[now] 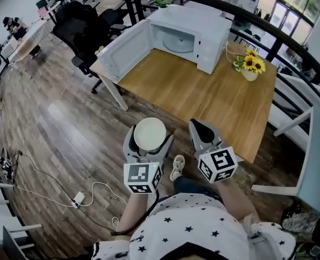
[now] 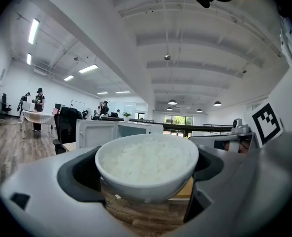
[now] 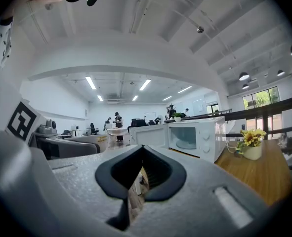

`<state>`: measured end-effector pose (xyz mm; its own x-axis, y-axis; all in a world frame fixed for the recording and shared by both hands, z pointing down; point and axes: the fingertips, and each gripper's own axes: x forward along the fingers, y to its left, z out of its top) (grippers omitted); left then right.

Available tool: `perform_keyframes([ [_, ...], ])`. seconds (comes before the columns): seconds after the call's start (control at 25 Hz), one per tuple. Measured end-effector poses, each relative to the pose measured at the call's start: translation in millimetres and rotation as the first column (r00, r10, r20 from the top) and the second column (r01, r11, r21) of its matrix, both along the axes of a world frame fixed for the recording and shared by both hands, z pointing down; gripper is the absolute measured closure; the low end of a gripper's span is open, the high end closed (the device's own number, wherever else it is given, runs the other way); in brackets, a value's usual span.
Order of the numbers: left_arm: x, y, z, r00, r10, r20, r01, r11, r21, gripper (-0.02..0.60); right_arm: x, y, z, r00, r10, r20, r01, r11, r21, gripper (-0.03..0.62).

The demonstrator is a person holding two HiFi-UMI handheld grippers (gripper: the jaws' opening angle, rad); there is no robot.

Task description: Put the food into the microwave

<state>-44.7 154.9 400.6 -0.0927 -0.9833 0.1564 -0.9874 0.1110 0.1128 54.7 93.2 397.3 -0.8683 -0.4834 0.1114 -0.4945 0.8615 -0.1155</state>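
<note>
A white bowl of rice (image 1: 150,134) (image 2: 146,164) is clamped between the jaws of my left gripper (image 1: 149,140) (image 2: 146,181), held in the air in front of the wooden table (image 1: 203,99). The white microwave (image 1: 189,36) (image 3: 195,137) stands at the table's far side with its door (image 1: 124,50) swung wide open to the left and a glass plate visible inside. My right gripper (image 1: 203,131) (image 3: 142,179) hangs beside the left one, shut with nothing between its jaws.
A vase of sunflowers (image 1: 250,66) (image 3: 250,143) stands on the table right of the microwave. Black office chairs (image 1: 81,26) are left of the table, a black railing (image 1: 289,47) runs behind it, and a white chair (image 1: 306,161) is at the right. A cable lies on the wooden floor (image 1: 57,140).
</note>
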Motion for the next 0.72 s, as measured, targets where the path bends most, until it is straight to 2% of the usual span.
perform_keyframes([
  [0.44,-55.5,-107.4,-12.2,1.0,0.011,-0.005,-0.011,1.0,0.002,0.08,-59.8,-105.9,-12.4,1.0,-0.004,-0.013,0.004,1.0,0.01,0.589],
  [0.72,-78.4,-166.0,-9.5,1.0,0.021,-0.001,-0.021,1.0,0.0,0.08,-85.1,-158.7,-10.7,1.0,-0.016,-0.017,0.016,1.0,0.016,0.589],
])
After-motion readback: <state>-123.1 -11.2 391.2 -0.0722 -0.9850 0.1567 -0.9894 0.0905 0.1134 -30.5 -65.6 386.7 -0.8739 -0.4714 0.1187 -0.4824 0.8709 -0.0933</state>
